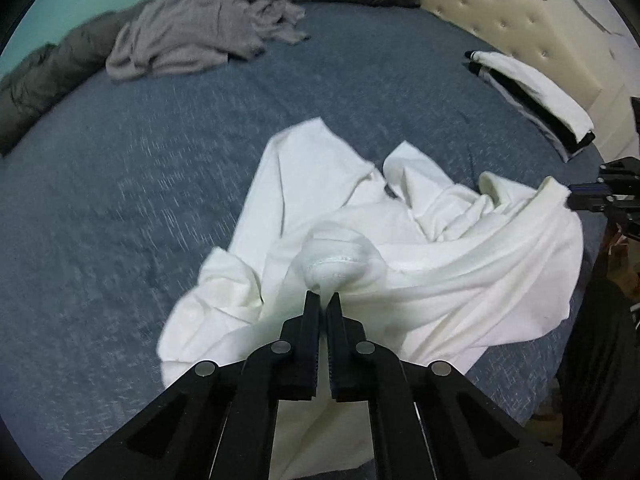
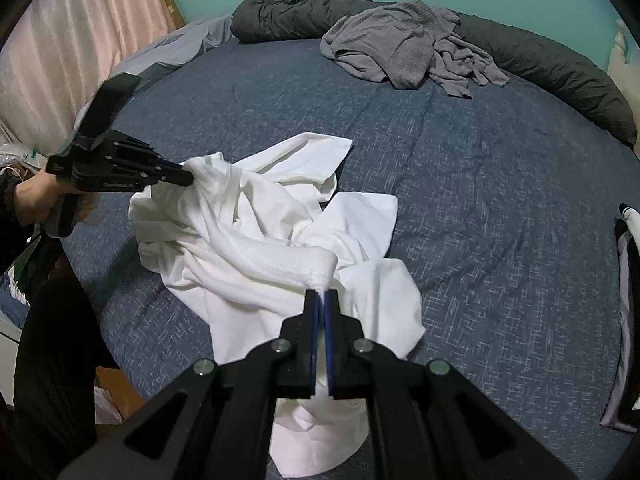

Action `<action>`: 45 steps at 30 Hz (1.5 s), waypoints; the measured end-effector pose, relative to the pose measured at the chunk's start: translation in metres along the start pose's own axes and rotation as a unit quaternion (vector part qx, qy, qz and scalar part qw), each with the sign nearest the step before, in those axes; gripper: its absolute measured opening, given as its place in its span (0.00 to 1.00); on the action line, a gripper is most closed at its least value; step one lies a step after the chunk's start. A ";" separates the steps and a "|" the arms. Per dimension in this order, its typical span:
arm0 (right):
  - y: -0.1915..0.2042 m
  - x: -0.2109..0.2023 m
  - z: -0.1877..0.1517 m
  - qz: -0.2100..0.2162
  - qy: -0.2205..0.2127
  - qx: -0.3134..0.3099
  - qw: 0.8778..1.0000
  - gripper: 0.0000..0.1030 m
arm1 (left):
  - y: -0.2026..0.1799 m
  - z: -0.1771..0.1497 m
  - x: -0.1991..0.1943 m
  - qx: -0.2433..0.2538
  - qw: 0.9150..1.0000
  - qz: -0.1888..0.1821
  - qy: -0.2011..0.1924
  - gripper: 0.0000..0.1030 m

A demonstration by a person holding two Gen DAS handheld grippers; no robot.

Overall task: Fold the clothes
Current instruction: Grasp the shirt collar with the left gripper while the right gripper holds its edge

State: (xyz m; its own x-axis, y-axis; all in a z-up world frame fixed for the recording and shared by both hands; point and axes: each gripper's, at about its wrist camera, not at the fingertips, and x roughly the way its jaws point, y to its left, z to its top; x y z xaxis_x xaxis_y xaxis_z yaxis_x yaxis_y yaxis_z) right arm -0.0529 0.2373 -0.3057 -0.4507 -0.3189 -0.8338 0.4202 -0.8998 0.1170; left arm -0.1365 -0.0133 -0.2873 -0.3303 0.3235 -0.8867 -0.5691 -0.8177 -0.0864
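Gripping a white T-shirt (image 1: 420,264) with both tools: your left gripper (image 1: 323,300) is clamped on a bunched fold of hem, your right gripper (image 2: 322,295) pinched tight on another edge. The shirt lies crumpled on the blue bedspread (image 1: 120,220) near the bed's front edge, partly lifted between the two grips (sleeves splayed outward). A grey garment heap (image 2: 404,48) sits far back against a dark rolled duvet (image 2: 560,68). Folded black-and-white clothes (image 1: 536,96) rest by the cream tufted headboard (image 1: 500,12).

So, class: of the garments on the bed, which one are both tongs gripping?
The white shirt, crumpled mid-bed. The grey garment lies untouched by the far edge; the folded pile sits aside.
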 end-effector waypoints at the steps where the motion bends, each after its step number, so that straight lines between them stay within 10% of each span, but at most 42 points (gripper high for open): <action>1: 0.000 -0.002 0.001 -0.001 -0.003 0.000 1.000 0.02 | -0.001 0.001 -0.007 0.000 1.000 0.002 -0.008 0.03; 15: 0.015 -0.003 0.004 0.011 -0.004 -0.016 1.000 0.02 | 0.001 -0.062 -0.015 -0.048 0.996 0.038 0.071 0.13; 28: 0.018 -0.002 0.004 0.014 0.000 -0.016 1.000 0.02 | -0.031 -0.043 -0.039 0.050 0.996 0.074 0.015 0.44; 39: 0.020 0.001 0.005 0.015 0.000 -0.012 1.000 0.02 | -0.046 -0.040 -0.007 0.051 0.996 0.055 0.038 0.44; 42: 0.021 0.000 0.006 0.015 -0.003 -0.011 1.000 0.02 | -0.042 -0.039 -0.002 0.044 0.996 0.060 0.042 0.13; 45: 0.019 -0.004 0.008 0.013 -0.013 -0.006 1.000 0.02 | -0.038 -0.037 -0.014 0.037 0.997 0.059 0.027 0.06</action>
State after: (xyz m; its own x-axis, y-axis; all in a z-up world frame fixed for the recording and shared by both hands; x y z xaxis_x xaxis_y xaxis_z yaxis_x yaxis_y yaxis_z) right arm -0.0487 0.2190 -0.2957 -0.4597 -0.3492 -0.8165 0.4404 -0.8881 0.1319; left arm -0.0828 -0.0040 -0.2886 -0.3584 0.1987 -0.9122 -0.5837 -0.8103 0.0528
